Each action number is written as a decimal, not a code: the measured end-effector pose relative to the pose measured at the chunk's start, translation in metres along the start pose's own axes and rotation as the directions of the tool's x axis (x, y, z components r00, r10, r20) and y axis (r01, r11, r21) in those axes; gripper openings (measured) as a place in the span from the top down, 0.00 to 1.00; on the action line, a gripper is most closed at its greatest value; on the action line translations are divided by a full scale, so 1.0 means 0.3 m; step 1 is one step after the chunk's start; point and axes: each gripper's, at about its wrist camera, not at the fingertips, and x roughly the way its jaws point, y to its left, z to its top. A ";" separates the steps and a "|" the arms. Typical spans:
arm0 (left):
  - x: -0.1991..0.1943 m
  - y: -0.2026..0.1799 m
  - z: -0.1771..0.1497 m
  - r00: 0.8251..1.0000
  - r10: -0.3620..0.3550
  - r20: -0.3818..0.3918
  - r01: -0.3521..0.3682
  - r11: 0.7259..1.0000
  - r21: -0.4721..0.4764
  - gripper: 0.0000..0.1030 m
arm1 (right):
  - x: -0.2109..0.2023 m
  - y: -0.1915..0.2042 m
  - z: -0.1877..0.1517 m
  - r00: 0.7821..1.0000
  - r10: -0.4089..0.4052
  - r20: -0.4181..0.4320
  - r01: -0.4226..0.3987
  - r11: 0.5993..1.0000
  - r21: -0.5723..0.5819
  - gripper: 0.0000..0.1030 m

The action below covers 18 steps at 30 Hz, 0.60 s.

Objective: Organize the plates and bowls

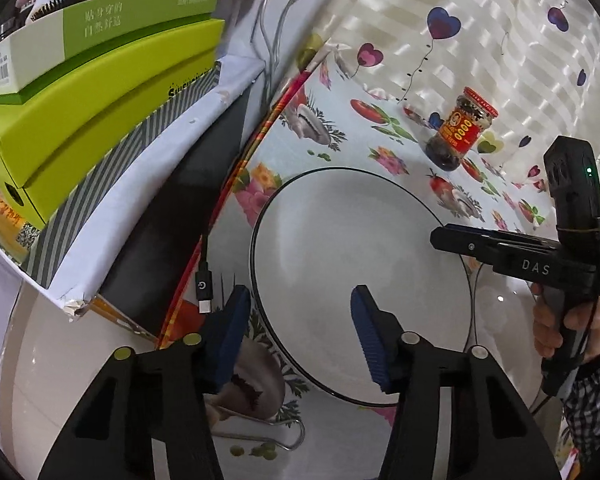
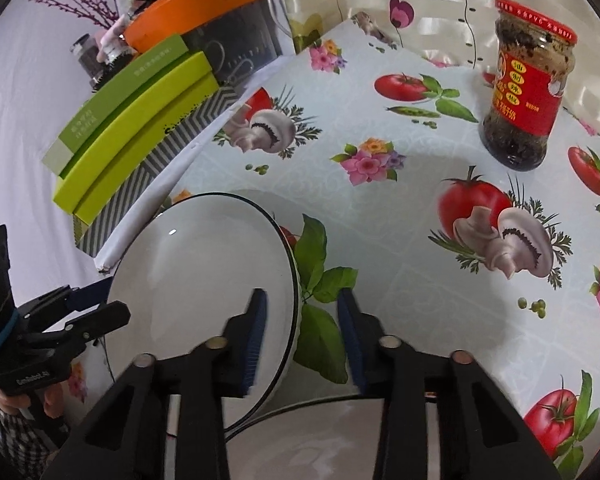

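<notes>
My left claw (image 1: 296,328) is spread wide over the near left rim of the white plate (image 1: 360,264). My right claw (image 2: 302,336) sits around its right rim, not quite pinching. The plate lies on the flowery tablecloth (image 2: 400,208), jar (image 2: 524,96) far right.

A white plate (image 1: 360,280) with a thin black rim lies in front of me on the tabletop (image 2: 400,208), whose cloth is printed with tomatoes, mushrooms and flowers. From my right wrist camera its near edge overlaps a second white, dark-rimmed dish (image 2: 332,440) closer to me, only partly in frame. I see both dishes empty and glossy.
</notes>
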 end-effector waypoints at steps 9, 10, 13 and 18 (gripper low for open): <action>0.016 0.018 -0.005 1.000 -0.011 -0.012 0.011 1.000 -0.016 0.55 | 0.043 0.006 -0.002 0.999 0.030 -0.037 -0.030 1.000 0.005 0.85; 0.016 0.022 -0.007 1.000 -0.016 -0.013 0.015 1.000 -0.019 0.56 | 0.046 0.006 -0.003 0.998 0.037 -0.041 -0.037 0.999 0.008 0.85; 0.016 0.031 -0.021 0.999 -0.040 -0.036 0.039 0.998 -0.043 0.57 | 0.046 0.009 -0.010 0.998 0.042 -0.046 -0.041 0.999 0.008 0.86; 0.030 0.021 -0.036 0.998 -0.041 -0.042 0.039 0.999 -0.038 0.58 | 0.047 0.005 -0.007 0.997 0.050 -0.053 -0.049 0.998 0.032 0.86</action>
